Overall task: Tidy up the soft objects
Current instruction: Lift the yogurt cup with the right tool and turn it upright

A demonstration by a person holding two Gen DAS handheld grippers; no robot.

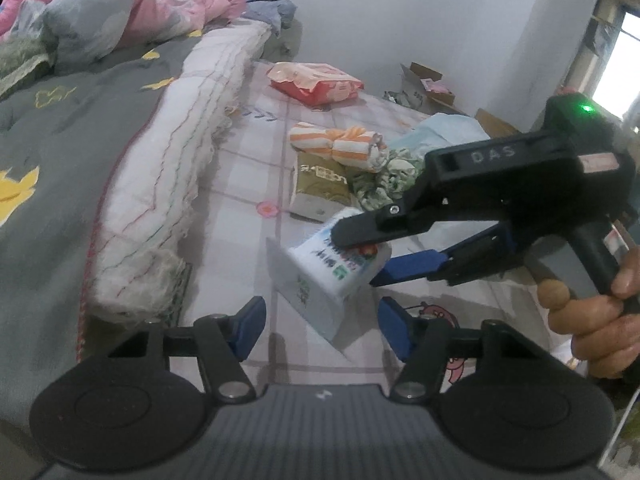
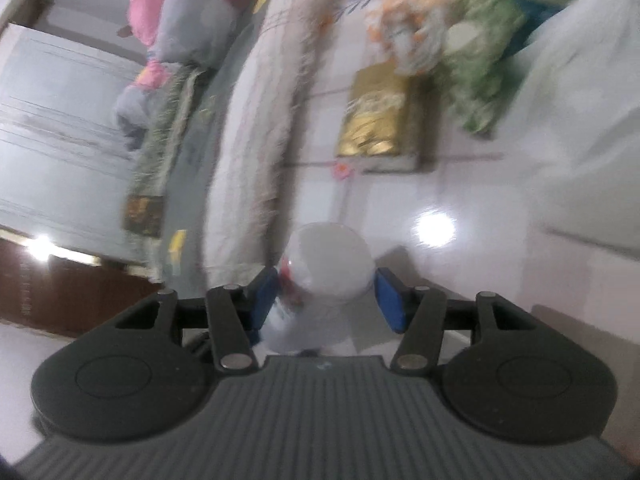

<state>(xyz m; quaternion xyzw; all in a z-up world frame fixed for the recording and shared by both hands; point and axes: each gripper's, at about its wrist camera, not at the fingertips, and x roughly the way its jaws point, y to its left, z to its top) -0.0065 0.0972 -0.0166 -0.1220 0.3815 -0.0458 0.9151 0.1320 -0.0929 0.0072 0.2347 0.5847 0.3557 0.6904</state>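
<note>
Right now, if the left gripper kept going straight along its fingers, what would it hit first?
Most likely the white tissue pack, which lies tilted just ahead of the open left gripper and is held by the right gripper. Depth is unclear, so how near it is I cannot tell.

Tilting on the checked bedsheet: white tissue pack with blue-green print. Lying beyond it: gold-green pack, orange-striped rolled cloth, green floral cloth, red-orange packet.

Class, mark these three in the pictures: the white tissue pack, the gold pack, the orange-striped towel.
white tissue pack [image 1: 320,276], left wrist view, printed side face.
gold pack [image 2: 376,120], right wrist view, middle of its gold top.
orange-striped towel [image 1: 336,142], left wrist view, centre of the bundle.
</note>
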